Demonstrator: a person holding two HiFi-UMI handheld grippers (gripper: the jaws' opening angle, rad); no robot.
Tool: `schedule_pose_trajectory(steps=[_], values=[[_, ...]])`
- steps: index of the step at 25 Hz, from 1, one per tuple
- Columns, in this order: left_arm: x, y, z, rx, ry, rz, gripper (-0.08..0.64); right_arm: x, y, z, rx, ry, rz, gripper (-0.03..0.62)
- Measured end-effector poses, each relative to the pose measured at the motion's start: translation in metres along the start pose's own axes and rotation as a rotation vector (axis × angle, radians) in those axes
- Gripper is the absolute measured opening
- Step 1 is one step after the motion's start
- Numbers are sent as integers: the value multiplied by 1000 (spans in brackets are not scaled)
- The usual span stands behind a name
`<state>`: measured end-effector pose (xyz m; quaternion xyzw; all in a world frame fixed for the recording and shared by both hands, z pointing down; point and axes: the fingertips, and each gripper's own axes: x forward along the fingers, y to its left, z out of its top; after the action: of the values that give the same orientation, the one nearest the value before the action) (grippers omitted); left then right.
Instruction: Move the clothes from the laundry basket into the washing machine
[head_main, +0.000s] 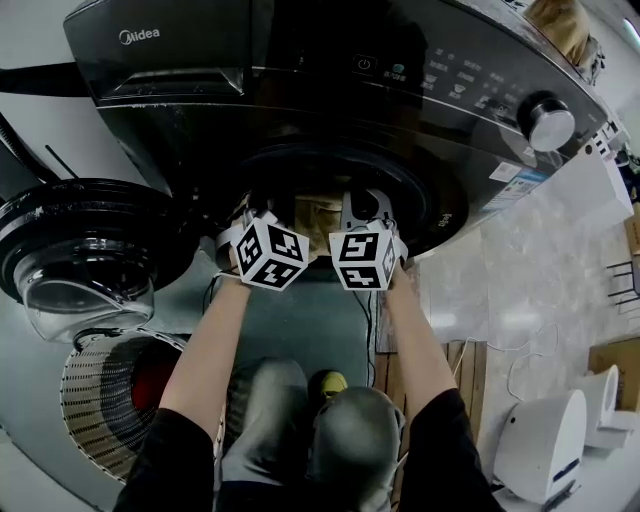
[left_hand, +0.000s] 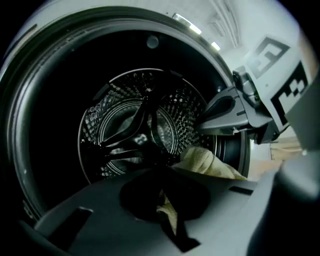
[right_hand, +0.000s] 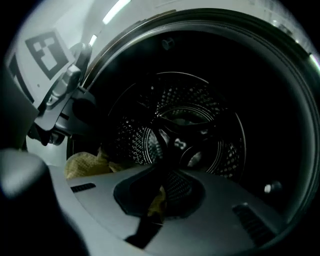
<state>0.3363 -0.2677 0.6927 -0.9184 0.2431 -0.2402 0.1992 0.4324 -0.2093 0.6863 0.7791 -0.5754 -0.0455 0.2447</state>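
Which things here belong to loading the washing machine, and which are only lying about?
For the job:
washing machine
drum
yellow cloth, pinched by the left tool and the right tool
laundry basket with a red item inside

Lying about:
white appliance
wooden boards

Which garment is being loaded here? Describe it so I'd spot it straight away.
Find the dark Midea washing machine with its round door open. At its mouth, the left gripper and right gripper are both shut on a pale yellow cloth. It is the only light, soft thing against the dark perforated drum behind.
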Motion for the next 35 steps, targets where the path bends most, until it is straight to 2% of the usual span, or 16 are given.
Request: schedule_pose_trajectory(steps=[2, 4, 8, 10, 17, 27, 35], values=[[-3, -1, -1, -48, -20, -6, 11, -6, -3, 5, 80, -17, 7, 3], [-5, 1, -4, -127, -37, -4, 11, -12, -5, 10, 152, -41, 11, 3], [-10, 5, -3, -314, -97, -19, 11, -20, -7, 8, 231, -65, 22, 3], [-13, 5, 2, -368, -135, -29, 11, -22, -9, 5, 280, -66, 30, 3], [-19, 6, 1, -469, -183, -43, 11, -31, -12, 4, 446, -93, 63, 3], [-29, 7, 21, -525, -307, -24, 11, -42, -23, 17, 534, -208, 103, 3], [-51, -6, 31, -512, -256, -76, 11, -68, -22, 29, 534, -185, 119, 3]])
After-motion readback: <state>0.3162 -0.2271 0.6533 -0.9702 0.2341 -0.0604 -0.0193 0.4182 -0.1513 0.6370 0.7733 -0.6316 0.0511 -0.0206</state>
